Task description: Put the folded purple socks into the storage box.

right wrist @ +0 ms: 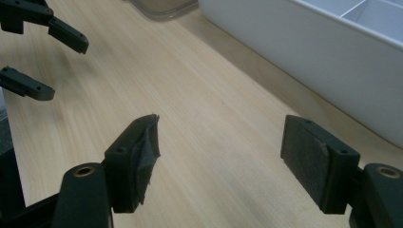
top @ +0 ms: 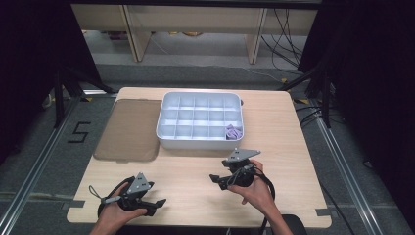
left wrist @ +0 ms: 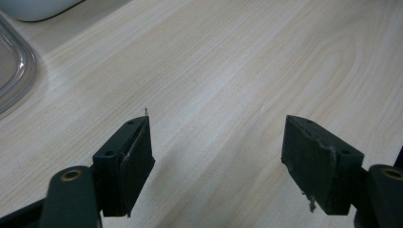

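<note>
— High view first: pale wooden table, with a white plastic compartment tray ahead of both tongs. Anything in it?

— Small purple pieces, in the near corner compartment, on the right gripper's side. Just beside the tray, ahead of the left gripper: a flat, translucent brown lid.

— And the left gripper?

— Held low over the near table edge in the left hand. Seen along its own jaws: wide apart, bare wood between them, lid corner up at far left.

— Right gripper?

— Gripped by the right hand, near the tray's front wall, pointing across toward the left gripper. Jaws spread wide too, nothing clamped; pad on one jaw frayed at the edge.
</note>
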Action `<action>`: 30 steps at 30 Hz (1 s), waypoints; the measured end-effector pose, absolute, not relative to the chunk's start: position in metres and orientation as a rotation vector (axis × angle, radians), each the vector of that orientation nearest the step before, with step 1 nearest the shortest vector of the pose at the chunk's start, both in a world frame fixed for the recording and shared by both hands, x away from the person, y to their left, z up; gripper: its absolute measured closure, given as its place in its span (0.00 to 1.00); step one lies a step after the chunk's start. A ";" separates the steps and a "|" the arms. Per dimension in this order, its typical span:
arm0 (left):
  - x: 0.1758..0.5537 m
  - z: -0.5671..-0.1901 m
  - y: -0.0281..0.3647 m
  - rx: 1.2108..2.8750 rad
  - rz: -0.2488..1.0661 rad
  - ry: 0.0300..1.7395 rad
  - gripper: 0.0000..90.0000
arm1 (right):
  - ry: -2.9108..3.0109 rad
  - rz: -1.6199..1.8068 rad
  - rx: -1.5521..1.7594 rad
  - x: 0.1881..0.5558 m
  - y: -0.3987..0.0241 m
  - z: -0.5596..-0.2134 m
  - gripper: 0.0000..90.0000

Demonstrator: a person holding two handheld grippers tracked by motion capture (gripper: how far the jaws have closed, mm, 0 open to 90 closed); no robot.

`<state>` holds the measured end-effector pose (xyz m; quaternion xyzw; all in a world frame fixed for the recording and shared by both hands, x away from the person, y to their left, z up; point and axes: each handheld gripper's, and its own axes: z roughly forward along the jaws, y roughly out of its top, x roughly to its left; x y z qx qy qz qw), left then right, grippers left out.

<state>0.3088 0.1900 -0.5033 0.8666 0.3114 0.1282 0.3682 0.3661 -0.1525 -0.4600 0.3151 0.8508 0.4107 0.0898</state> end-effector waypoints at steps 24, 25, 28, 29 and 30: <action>0.307 -0.504 0.188 2.220 0.324 0.807 0.28 | 2.593 1.207 0.923 0.345 -0.150 -0.484 0.31; 0.307 -0.504 0.189 2.225 0.331 0.807 0.28 | 2.600 1.194 0.945 0.343 -0.151 -0.483 0.31; 0.307 -0.504 0.189 2.226 0.331 0.807 0.28 | 2.599 1.189 0.948 0.340 -0.151 -0.486 0.30; 0.307 -0.504 0.189 2.227 0.332 0.805 0.28 | 2.592 1.194 0.941 0.340 -0.152 -0.487 0.30; 0.307 -0.504 0.188 2.228 0.332 0.805 0.28 | 2.597 1.196 0.946 0.339 -0.152 -0.487 0.30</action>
